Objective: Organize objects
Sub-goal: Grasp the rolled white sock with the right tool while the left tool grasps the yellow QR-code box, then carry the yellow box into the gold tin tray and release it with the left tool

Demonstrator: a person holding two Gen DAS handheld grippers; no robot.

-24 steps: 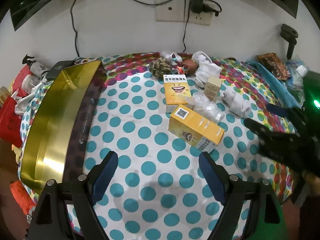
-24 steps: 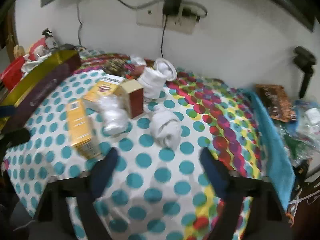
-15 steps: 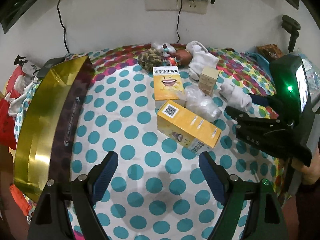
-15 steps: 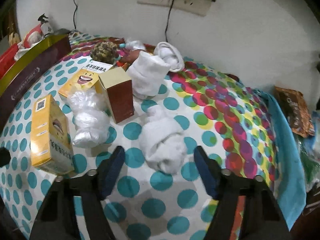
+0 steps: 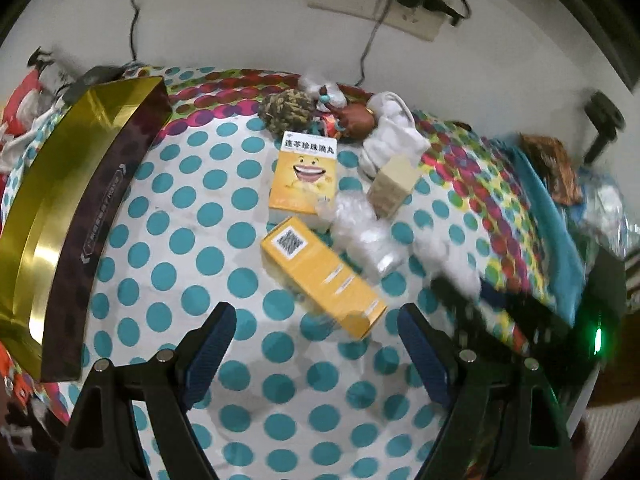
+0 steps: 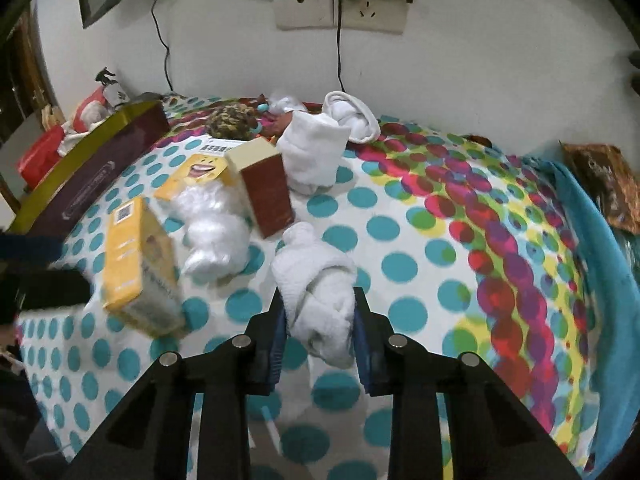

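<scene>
My right gripper (image 6: 319, 312) is shut on a rolled white sock (image 6: 316, 280) lying on the dotted cloth; its blue pads (image 6: 277, 332) press both sides of the roll. The same white sock (image 5: 452, 256) shows blurred in the left wrist view. My left gripper (image 5: 316, 344) stands open over bare cloth, just short of the long yellow box (image 5: 320, 272). Beyond it lie a smiley-face yellow box (image 5: 306, 172), a crumpled clear plastic bag (image 5: 364, 232), and a small brown and cream box (image 6: 264, 188).
A long gold and dark tray (image 5: 64, 208) runs along the left edge. More white socks (image 6: 316, 152), a knitted brown ball (image 6: 232, 120) and small toys sit by the wall. A blue cloth (image 6: 600, 280) and packets crowd the right side.
The right gripper came forward over the white sock roll and closed on it. The left wrist view shifted slightly; its jaws stayed wide.
</scene>
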